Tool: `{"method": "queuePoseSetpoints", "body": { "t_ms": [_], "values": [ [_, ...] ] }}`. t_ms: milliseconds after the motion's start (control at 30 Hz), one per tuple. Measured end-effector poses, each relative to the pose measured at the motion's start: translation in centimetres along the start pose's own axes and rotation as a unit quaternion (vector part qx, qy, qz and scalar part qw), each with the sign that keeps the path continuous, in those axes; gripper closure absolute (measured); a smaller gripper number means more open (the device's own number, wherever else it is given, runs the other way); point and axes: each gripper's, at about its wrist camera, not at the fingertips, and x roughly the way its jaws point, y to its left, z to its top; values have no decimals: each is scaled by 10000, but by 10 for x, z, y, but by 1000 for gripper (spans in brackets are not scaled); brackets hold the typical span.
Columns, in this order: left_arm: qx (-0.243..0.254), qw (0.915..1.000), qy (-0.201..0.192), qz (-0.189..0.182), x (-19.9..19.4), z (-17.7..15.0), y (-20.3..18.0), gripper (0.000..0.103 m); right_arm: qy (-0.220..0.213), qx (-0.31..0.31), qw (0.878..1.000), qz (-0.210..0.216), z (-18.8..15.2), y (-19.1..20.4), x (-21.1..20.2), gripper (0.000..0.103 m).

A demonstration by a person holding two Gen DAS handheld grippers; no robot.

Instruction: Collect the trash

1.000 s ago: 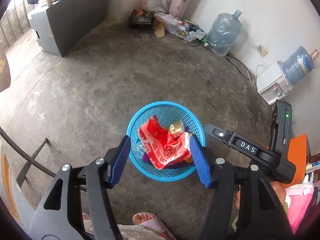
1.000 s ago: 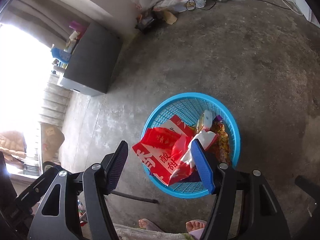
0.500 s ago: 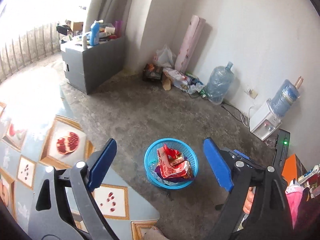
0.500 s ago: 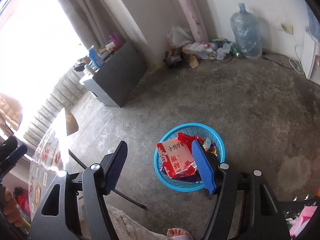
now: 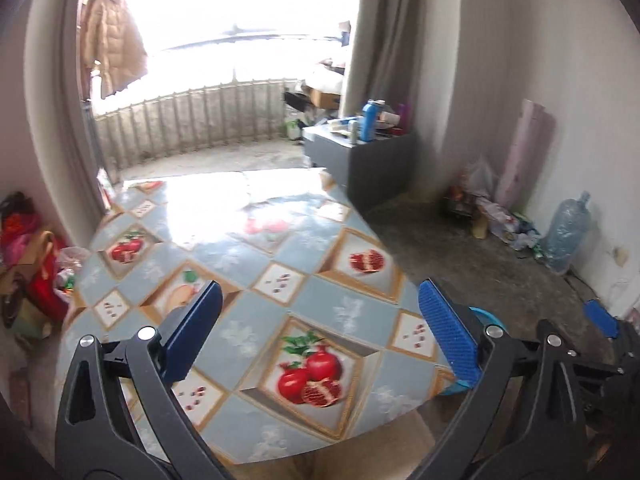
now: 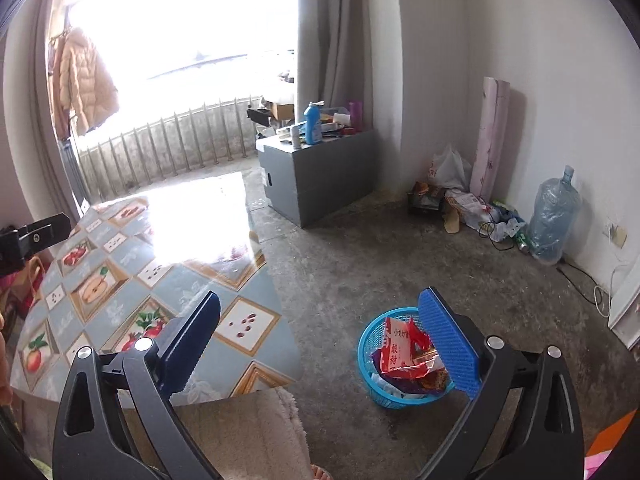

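My left gripper is spread wide over the table, gripping nothing. My right gripper is equally wide and empty, above the floor. The blue basket stands upright on the concrete beside the table. A red wrapper stands inside it, long axis near vertical, printed face toward me.

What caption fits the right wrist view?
Open right gripper above floor, blue basket of wrappers beside fruit-patterned table.
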Motion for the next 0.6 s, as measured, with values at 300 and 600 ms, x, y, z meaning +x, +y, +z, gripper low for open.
{"method": "queuePoseSetpoints", "body": {
  "t_ms": [300,600],
  "values": [
    [-360,9914,1080,650,10,-62,52,9,636,-546,9963,189,-45,60,4,6],
    [-369,9729,2049,1010,29,-117,43,9,1694,-735,9826,-218,-86,58,44,6]
  ]
}}
